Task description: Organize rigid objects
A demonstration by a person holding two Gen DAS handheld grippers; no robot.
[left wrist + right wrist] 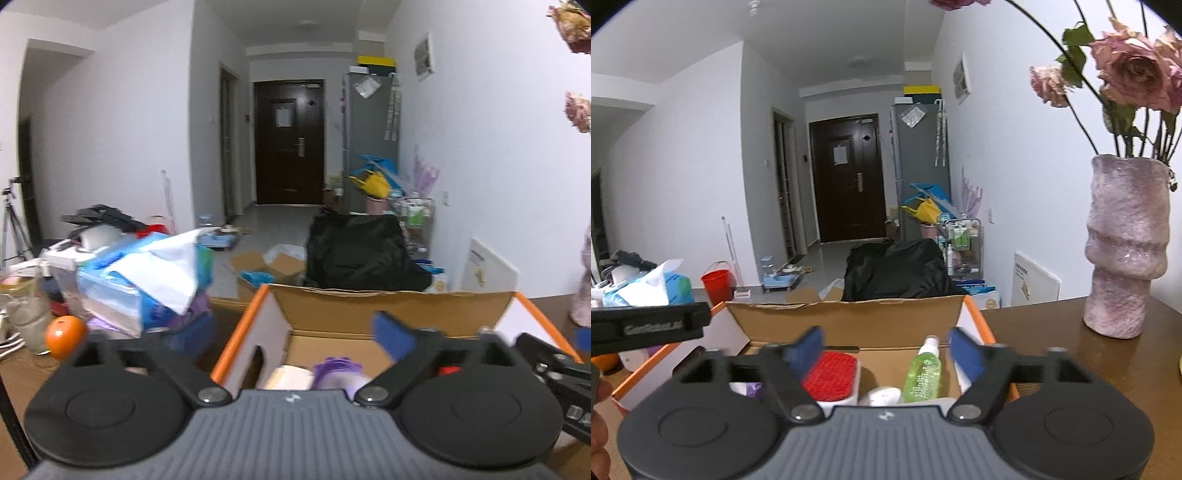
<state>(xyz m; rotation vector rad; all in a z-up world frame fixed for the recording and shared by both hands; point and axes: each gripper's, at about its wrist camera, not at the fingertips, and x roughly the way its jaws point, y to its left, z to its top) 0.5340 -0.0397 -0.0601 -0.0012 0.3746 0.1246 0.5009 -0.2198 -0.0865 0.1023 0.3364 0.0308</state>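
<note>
An open cardboard box (369, 301) with orange edges stands on the brown table, right in front of both grippers. In the right wrist view the box (849, 314) holds a red-bristled brush (831, 373), a green spray bottle (923, 373), a white object (882, 395) and a purple item (753, 389). My right gripper (886, 352) hangs open over the box's near side, its blue pads touching nothing. My left gripper (291, 338) is open wide above the box's left part, over the purple item (336, 369), with nothing between its fingers.
An orange (64, 341) and a pile of tissue packs and bags (147, 280) lie left of the box. A pink vase (1126, 251) with dried roses stands on the table at the right. Behind the box sits a black bag (897, 269) on the floor.
</note>
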